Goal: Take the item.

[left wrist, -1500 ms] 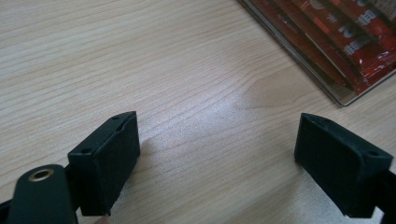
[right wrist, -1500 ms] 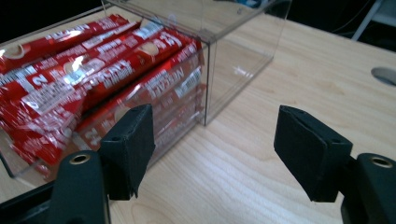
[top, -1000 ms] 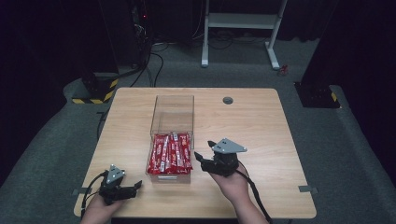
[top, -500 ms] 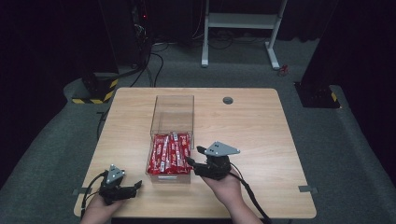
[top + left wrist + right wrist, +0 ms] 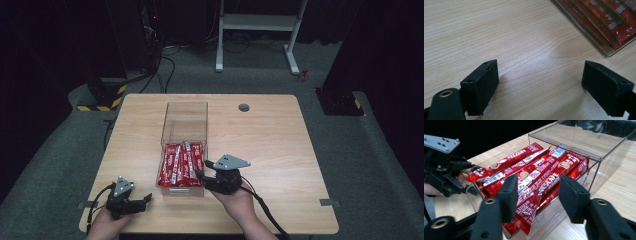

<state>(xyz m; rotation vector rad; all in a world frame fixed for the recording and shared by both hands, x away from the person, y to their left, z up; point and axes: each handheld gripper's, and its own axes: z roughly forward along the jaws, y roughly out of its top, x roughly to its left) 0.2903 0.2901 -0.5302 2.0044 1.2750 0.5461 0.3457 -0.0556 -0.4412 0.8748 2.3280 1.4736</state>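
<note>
The surface (image 5: pixel 280 150) was a light wooden top carrying one clear plastic box (image 5: pixel 183 145), long and open-topped, set lengthwise left of centre. Its far half stood bare; its near half held red coffee sachets (image 5: pixel 181 164) lying side by side along the box, each printed in white with a barcode and a cup picture. About six sachets could be told apart in the right claw view, where they overlapped; the lower ones were hidden, so the exact count could not be told.

Two claws were present. The right claw (image 5: pixel 537 195) was at the near right corner of the box, its jaws partly apart and just having been closing, with a sachet end (image 5: pixel 529 210) between them behind the clear wall; no pad contact could be made out. The left claw (image 5: pixel 541 85) rested low over bare surface near the box's near left corner, jaws wide apart with nothing between them.
</note>
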